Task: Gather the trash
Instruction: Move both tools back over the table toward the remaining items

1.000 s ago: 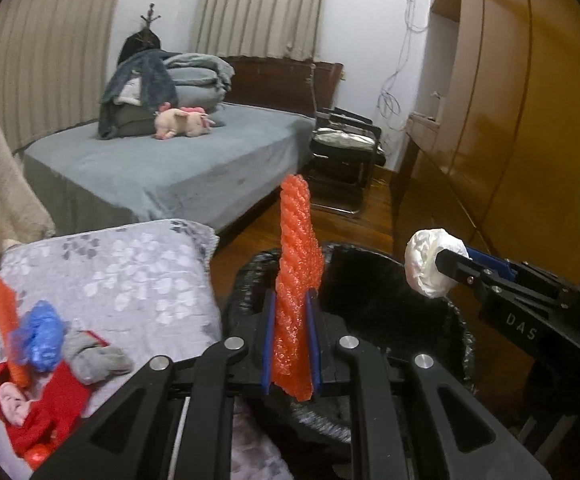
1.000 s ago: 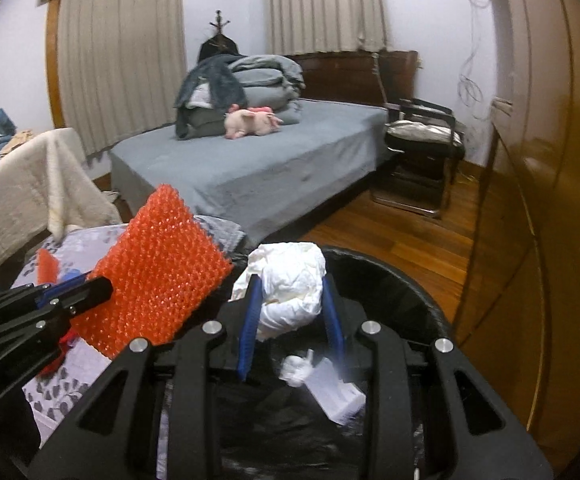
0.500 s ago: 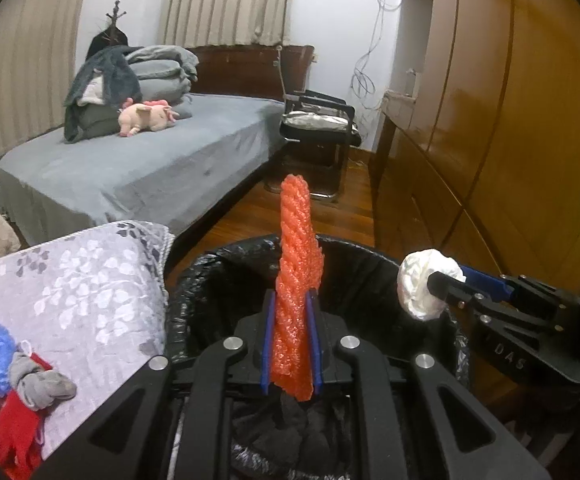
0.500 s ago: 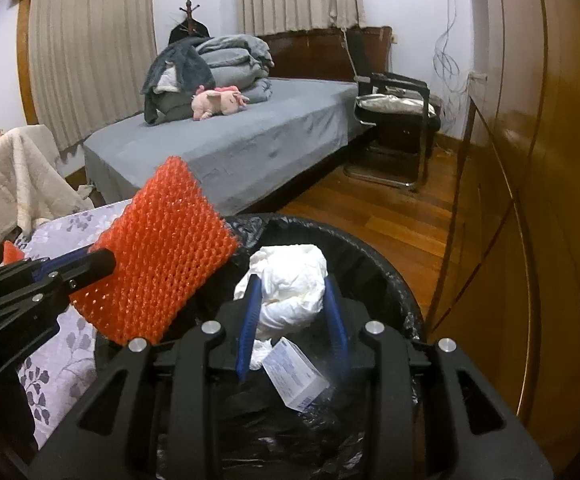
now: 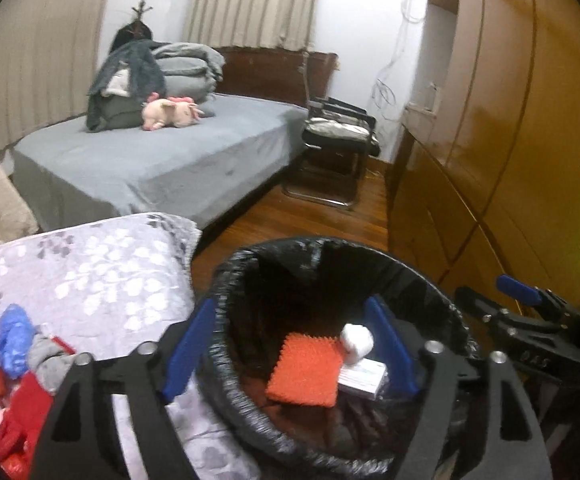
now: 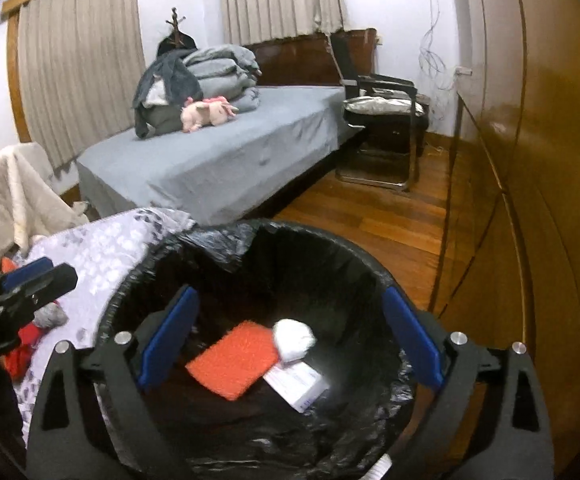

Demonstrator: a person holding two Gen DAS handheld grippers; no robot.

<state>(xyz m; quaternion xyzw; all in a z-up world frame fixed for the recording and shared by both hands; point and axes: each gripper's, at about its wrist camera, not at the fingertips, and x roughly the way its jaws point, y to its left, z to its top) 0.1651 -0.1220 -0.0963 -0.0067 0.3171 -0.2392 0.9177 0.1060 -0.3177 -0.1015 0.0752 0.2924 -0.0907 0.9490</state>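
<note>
A black-lined trash bin [image 5: 422, 280] [image 6: 210, 248] stands below both grippers. Inside lie an orange foam net [image 5: 304, 370] [image 6: 232, 360], a white crumpled paper ball [image 5: 356, 342] [image 6: 293, 338] and a small white box [image 5: 364, 378] [image 6: 298, 384]. My left gripper [image 5: 290, 356] is open and empty over the bin's left side. My right gripper [image 6: 290, 344] is open and empty over the bin; it also shows in the left wrist view [image 5: 502, 300].
A grey flowered cushion [image 5: 102, 272] left of the bin holds red, blue, orange and grey scraps [image 5: 10, 360]. A grey bed [image 5: 162, 164], a black chair [image 5: 338, 140] and a wooden wardrobe [image 5: 510, 140] stand around the wooden floor [image 6: 370, 216].
Both grippers opened over the bin. The orange foam net and the white paper ball dropped from the jaws and now lie inside the bin.
</note>
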